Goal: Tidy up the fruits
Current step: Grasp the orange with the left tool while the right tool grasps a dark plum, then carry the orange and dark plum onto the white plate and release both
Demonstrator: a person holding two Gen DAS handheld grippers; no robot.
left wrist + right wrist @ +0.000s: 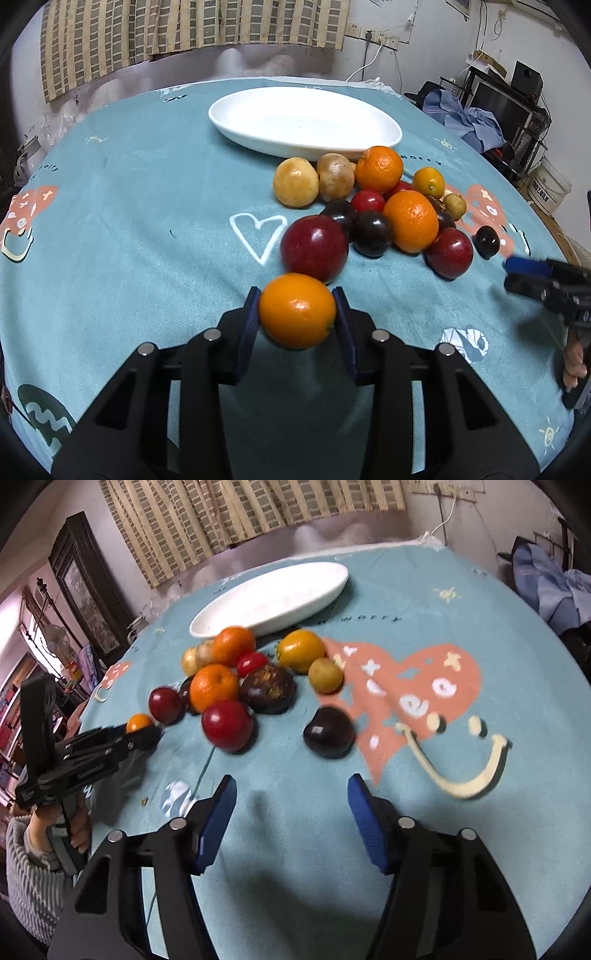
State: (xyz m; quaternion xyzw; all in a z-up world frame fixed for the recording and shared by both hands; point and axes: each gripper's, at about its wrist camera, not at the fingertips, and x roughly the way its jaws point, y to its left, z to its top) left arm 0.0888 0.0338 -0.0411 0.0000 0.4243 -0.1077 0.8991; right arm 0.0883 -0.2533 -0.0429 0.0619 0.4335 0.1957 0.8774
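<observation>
My left gripper (297,314) is shut on a small orange fruit (297,311) and holds it above the cloth, just in front of a red plum (314,248). The same fruit shows in the right wrist view (138,722) in the left gripper (142,734). My right gripper (291,805) is open and empty, a little short of a dark plum (328,732). It also shows at the right edge of the left wrist view (511,273). A pile of oranges (410,220), plums and yellow-brown fruits (295,181) lies in front of an empty white oval plate (303,122).
The round table carries a teal printed cloth (147,192). A curtain and wall stand behind it. Shelves with a monitor and clothes (465,118) are at the far right. A dark cabinet (88,587) stands at the left in the right wrist view.
</observation>
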